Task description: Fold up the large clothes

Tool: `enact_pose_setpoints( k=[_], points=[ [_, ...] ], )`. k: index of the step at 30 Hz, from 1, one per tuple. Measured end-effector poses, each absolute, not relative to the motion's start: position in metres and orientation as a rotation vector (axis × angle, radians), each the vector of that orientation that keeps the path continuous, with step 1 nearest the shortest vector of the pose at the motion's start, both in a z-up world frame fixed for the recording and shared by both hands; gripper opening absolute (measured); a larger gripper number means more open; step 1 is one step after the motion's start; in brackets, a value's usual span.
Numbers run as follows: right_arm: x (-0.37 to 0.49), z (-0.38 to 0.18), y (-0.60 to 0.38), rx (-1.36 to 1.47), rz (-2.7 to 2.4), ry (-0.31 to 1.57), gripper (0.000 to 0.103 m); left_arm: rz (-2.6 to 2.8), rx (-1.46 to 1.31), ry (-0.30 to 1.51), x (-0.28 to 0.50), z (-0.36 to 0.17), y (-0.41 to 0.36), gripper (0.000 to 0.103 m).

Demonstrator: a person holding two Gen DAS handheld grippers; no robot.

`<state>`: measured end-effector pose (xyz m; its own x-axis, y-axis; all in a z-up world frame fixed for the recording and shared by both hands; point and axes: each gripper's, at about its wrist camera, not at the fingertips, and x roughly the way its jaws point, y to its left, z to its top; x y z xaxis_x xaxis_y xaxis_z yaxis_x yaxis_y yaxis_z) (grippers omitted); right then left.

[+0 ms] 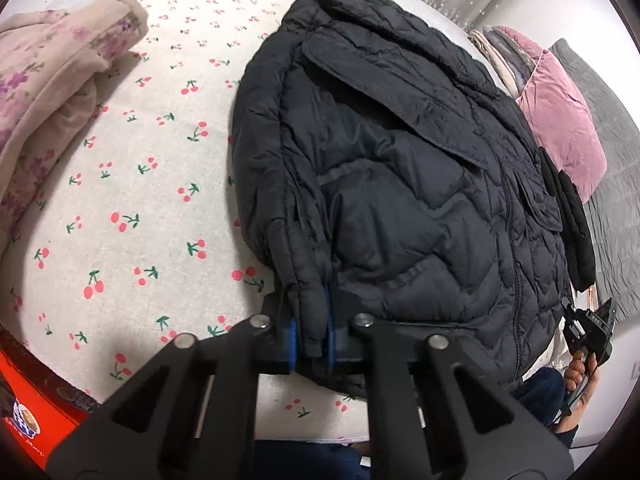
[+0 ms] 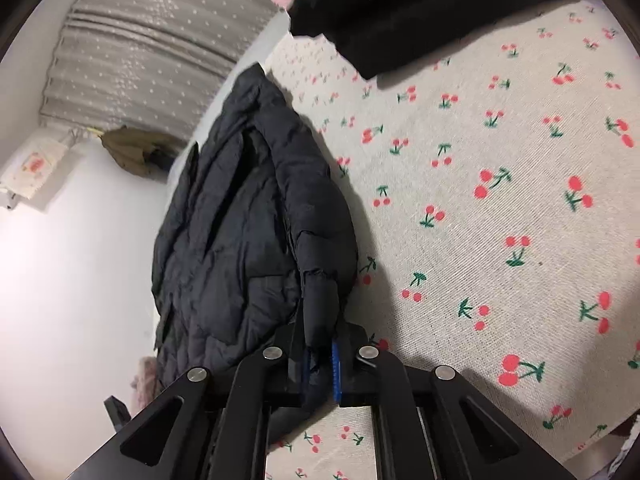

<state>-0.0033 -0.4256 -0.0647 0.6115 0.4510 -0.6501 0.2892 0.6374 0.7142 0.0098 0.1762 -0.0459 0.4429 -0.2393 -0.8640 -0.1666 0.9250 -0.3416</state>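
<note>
A black quilted puffer jacket (image 1: 400, 168) lies on a cherry-print bed sheet (image 1: 132, 184). My left gripper (image 1: 311, 340) is shut on a folded edge of the jacket near its lower left corner. In the right wrist view my right gripper (image 2: 322, 364) is shut on another edge of the same jacket (image 2: 240, 248), which hangs lifted to the left of the sheet (image 2: 500, 220). The right gripper also shows, hand-held, at the far right of the left wrist view (image 1: 592, 332).
A beige floral garment (image 1: 52, 80) is piled at the left. A pink cushion (image 1: 560, 120) and grey bedding (image 1: 612, 168) lie at the right. A red box (image 1: 36, 412) sits at the lower left. Another black garment (image 2: 420, 12) lies at the top of the right wrist view.
</note>
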Motion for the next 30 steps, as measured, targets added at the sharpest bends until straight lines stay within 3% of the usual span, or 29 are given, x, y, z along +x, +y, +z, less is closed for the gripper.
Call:
enact_pose_setpoints(
  k=[17, 23, 30],
  points=[
    [-0.057, 0.025, -0.419, 0.868, 0.207, 0.690, 0.004, -0.054, -0.357, 0.961, -0.042, 0.017, 0.172, 0.008],
    [-0.072, 0.072, -0.408, 0.821, 0.282, 0.580, 0.004, -0.096, -0.356, 0.862, -0.066, 0.065, 0.177, 0.007],
    [-0.108, 0.140, -0.409, 0.811, 0.402, 0.365, 0.004, -0.184, -0.378, 0.645, -0.097, 0.159, 0.182, 0.007]
  ],
)
